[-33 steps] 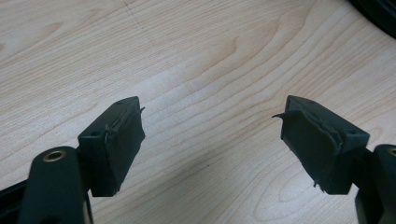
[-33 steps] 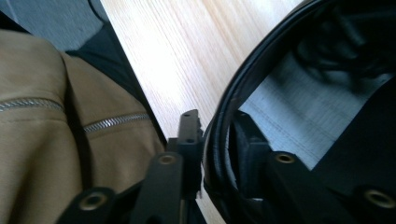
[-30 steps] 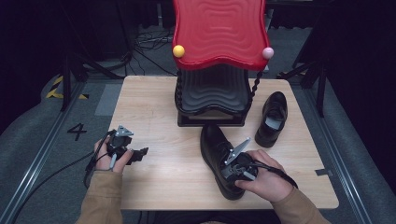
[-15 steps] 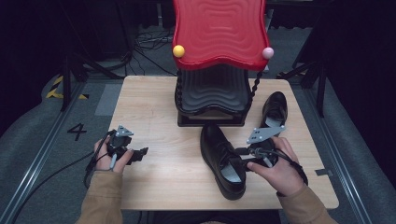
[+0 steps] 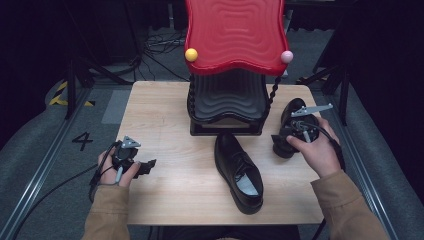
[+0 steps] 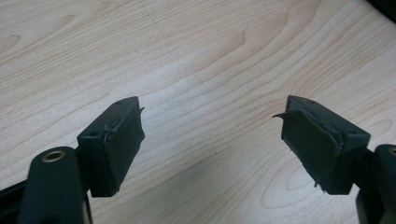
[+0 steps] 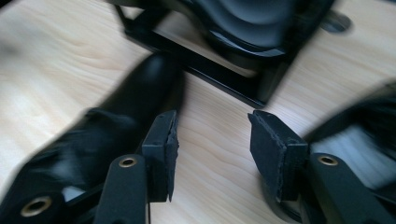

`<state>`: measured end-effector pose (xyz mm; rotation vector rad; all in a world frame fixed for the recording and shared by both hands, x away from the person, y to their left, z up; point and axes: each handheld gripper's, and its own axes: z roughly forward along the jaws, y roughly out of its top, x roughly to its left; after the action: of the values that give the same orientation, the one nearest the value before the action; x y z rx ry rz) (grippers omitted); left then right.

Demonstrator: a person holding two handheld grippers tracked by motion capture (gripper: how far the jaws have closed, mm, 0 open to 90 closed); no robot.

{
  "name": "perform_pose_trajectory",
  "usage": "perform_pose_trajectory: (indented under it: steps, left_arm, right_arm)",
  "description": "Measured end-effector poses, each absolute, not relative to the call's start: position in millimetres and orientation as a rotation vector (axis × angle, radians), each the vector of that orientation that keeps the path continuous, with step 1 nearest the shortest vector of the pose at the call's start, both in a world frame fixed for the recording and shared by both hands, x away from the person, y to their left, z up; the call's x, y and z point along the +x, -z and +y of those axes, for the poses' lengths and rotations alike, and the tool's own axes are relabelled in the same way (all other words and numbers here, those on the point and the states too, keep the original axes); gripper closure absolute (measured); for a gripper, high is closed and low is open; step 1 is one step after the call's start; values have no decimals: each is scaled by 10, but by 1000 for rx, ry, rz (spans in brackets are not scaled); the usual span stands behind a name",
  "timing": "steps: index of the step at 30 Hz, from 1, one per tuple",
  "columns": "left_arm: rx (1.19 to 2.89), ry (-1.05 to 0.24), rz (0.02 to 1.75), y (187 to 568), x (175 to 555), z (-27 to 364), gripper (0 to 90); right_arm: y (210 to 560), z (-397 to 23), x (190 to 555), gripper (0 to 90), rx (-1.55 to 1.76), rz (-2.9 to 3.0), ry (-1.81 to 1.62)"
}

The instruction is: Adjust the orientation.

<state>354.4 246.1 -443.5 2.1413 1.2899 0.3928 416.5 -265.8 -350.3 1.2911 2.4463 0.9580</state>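
While the left gripper [image 6: 212, 140] hovers over bare wood near the front-left part of the table [image 5: 160, 115], its jaws stand wide apart with nothing between them. Well to the left of the black stand [image 5: 227, 107] under the red wavy top [image 5: 235, 32], it touches nothing. At the stand's right, the right gripper [image 7: 212, 144] has its jaws moderately apart, empty, poised above wood between the two black shoes. One shoe [image 5: 239, 172] lies in front of the stand; the other shoe [image 5: 292, 107] sits partly under that gripper.
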Motion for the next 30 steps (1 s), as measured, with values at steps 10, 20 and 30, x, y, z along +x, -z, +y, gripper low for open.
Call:
perform_pose_trajectory:
  steps: [10, 20, 30]
  left_arm:
    - [2146, -379, 1293, 4445, 3544, 2475, 212]
    - [2148, -377, 1296, 4460, 3548, 2470, 209]
    - [2144, -383, 1297, 4461, 3546, 2476, 209]
  right_arm:
    - [3623, -2861, 4547, 462, 1479, 2455, -683]
    - [3883, -2854, 4781, 542, 1605, 2558, -460]
    - [4207, -2723, 4936, 730, 1702, 2670, -294]
